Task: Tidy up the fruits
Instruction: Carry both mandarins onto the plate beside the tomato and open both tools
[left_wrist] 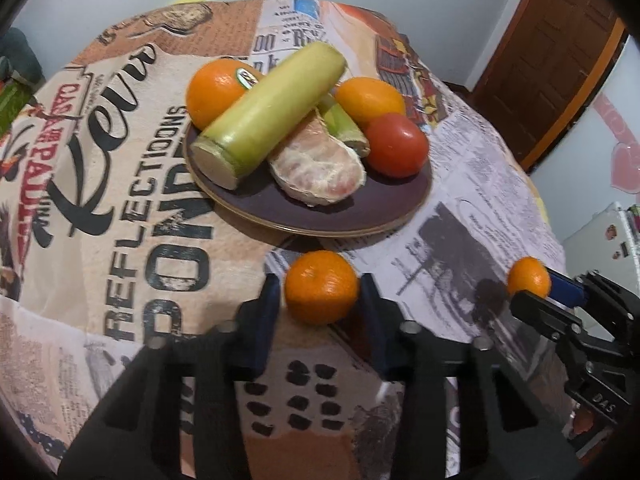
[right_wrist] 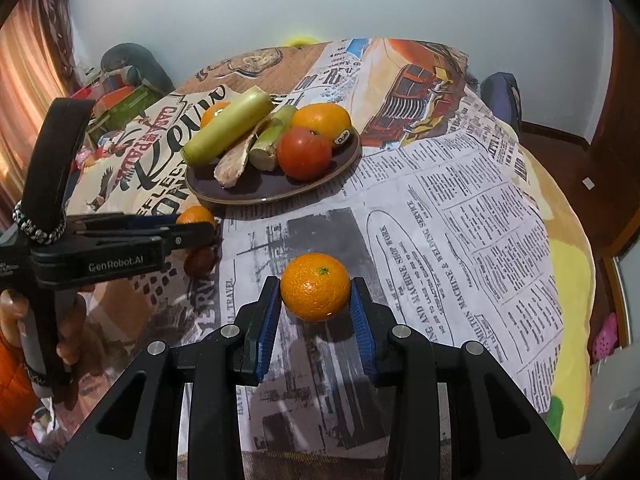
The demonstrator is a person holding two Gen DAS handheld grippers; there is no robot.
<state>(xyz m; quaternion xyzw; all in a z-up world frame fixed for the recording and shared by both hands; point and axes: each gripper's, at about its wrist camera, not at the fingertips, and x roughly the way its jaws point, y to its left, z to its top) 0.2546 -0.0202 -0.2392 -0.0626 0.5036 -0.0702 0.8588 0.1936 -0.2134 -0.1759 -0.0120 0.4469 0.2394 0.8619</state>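
Below the dark round plate (left_wrist: 320, 216), our left gripper (left_wrist: 320, 300) and right gripper (right_wrist: 316, 300) each clamp a small orange mandarin (left_wrist: 321, 286).

Both tongs angle steeply downward. The left tongs (left_wrist: 321, 294) have their blue pads touching a small mandarin (left_wrist: 321, 287) on both sides. The right tongs (right_wrist: 316, 294) grip another mandarin (right_wrist: 315, 286) the same way. A hand (right_wrist: 70, 330) grasps the left handle.

From my right wrist view, the left gripper (right_wrist: 202, 229) covers the lower half of a mandarin (right_wrist: 195, 214) at middle left. On the plate (right_wrist: 240, 192), the far orange (right_wrist: 213, 113) hides behind the sugarcane piece (right_wrist: 228, 130).
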